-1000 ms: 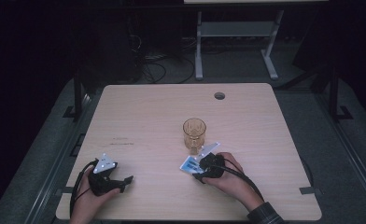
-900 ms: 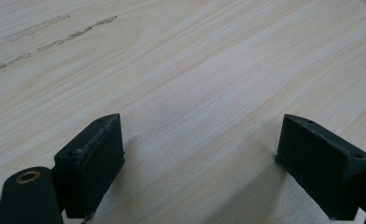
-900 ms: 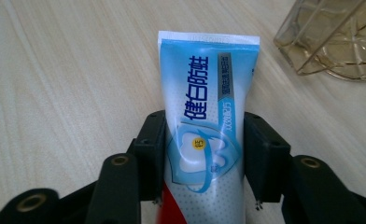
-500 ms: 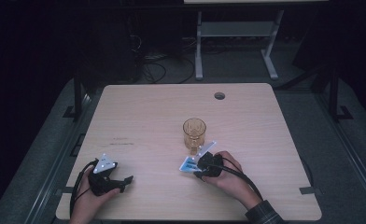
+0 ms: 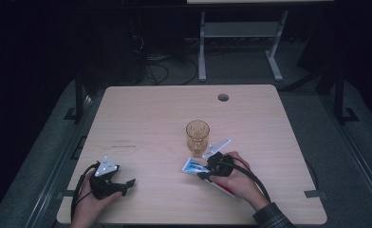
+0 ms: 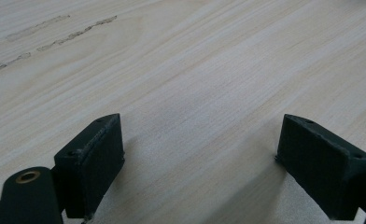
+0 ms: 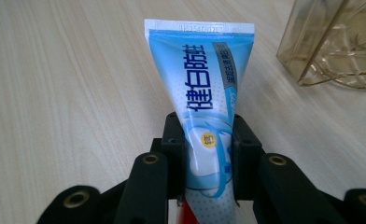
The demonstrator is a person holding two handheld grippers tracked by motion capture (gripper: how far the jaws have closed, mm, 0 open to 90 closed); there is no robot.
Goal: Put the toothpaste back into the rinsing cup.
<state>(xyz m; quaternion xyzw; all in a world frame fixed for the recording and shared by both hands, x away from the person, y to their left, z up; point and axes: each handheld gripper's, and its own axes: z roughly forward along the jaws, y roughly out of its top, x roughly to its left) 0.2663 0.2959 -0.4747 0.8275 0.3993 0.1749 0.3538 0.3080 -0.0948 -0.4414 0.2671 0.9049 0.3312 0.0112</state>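
Down at the near edge of the table (image 5: 141, 109), the left gripper (image 5: 127, 183) sits in the person's left hand (image 5: 91, 209) at about seven o'clock from the table's middle. Its jaws stand wide apart with nothing between them, low over bare wood (the left gripper view has only grain and a few faint scuff marks (image 6: 55, 32) beyond them).

Across at roughly five o'clock, the right hand (image 5: 238, 180) holds the right gripper (image 7: 208, 144), whose jaws are pinched on a toothpaste tube (image 7: 202, 88), blue and white with printed characters. They grip the tube around its lower body, and its flat crimped end points away from the gripper, toward ten o'clock on the table.

Just past the tube stands an amber drinking glass (image 5: 197, 135), upright, near the table's centre. Farther off, toward twelve o'clock, there is a small round cable hole (image 5: 223, 97).
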